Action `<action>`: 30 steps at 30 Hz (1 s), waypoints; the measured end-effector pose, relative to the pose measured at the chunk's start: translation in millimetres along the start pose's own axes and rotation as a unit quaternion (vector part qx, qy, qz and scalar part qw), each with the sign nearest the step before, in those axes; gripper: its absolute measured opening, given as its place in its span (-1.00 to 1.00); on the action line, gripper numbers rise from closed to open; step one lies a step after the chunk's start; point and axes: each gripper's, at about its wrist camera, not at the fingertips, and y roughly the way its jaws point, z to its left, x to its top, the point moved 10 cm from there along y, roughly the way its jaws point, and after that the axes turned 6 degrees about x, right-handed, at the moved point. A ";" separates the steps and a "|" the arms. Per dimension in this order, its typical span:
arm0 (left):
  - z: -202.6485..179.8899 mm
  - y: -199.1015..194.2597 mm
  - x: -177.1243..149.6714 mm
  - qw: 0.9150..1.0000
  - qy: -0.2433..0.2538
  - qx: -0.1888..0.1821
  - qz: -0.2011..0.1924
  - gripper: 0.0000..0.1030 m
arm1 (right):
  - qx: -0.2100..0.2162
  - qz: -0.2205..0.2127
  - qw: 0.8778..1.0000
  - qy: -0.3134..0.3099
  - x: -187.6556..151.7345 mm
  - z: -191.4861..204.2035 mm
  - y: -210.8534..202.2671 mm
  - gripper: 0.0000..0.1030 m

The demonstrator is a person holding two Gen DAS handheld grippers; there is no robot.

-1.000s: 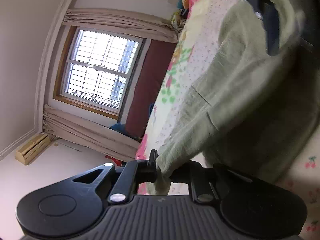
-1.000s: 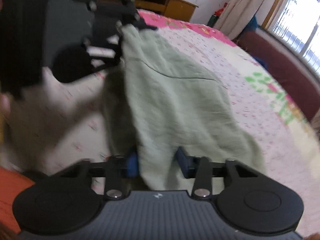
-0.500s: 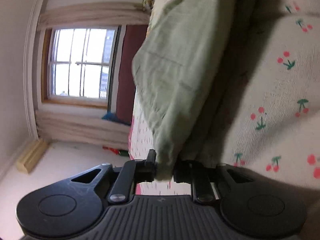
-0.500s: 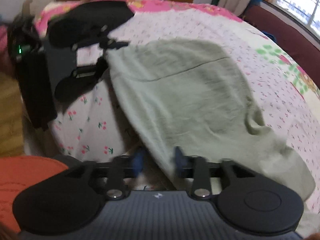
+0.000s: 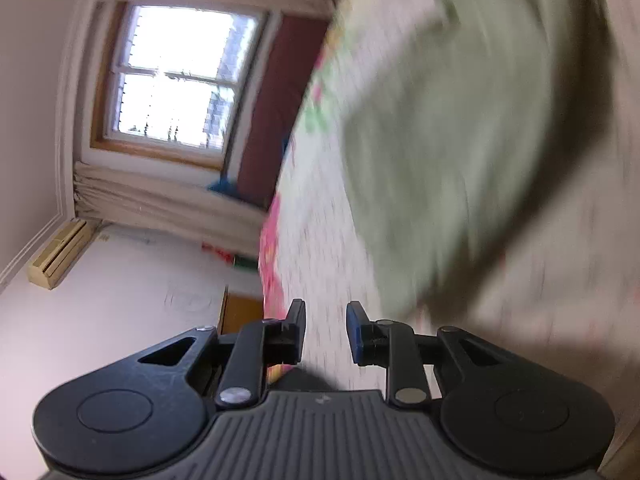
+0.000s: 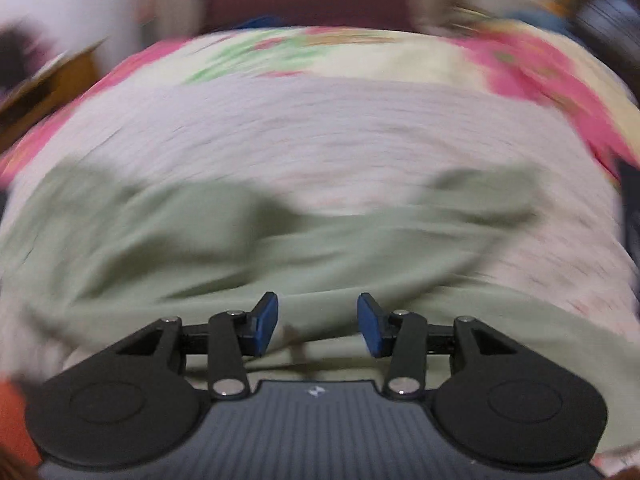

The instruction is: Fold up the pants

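Note:
The pale green pants (image 6: 248,248) lie spread across the flowered bedspread (image 6: 320,136), blurred by motion in the right wrist view. My right gripper (image 6: 318,322) hovers just over their near edge, open, with no cloth between its blue pads. In the left wrist view the pants (image 5: 448,140) fill the upper right, also blurred. My left gripper (image 5: 325,330) is open beside them, its fingers apart over bare bedspread (image 5: 320,240) and holding nothing.
A window (image 5: 176,80) with beige curtains and a dark red headboard (image 5: 280,112) stand beyond the bed. A wooden cabinet (image 5: 240,314) sits past the bed edge. An orange cloth (image 6: 12,420) shows at the lower left of the right wrist view.
Both grippers have let go of the pants and opened. The right one has swung round fast to face along the bed; the left has drawn back off the cloth's corner.

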 end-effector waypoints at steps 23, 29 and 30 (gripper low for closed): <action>-133.9 -141.9 258.6 0.941 0.090 -0.206 -0.253 -0.13 | 0.240 0.001 0.947 0.213 -9.5 -39.6 39.6 -0.03; -134.3 -152.7 257.5 0.939 0.077 -0.213 -0.259 0.18 | 0.297 -0.018 0.928 0.223 30.9 -18.3 45.8 -0.03; -136.2 -148.9 258.8 0.941 0.077 -0.206 -0.258 0.18 | 0.298 -0.021 0.929 0.219 36.6 -14.5 47.6 -0.03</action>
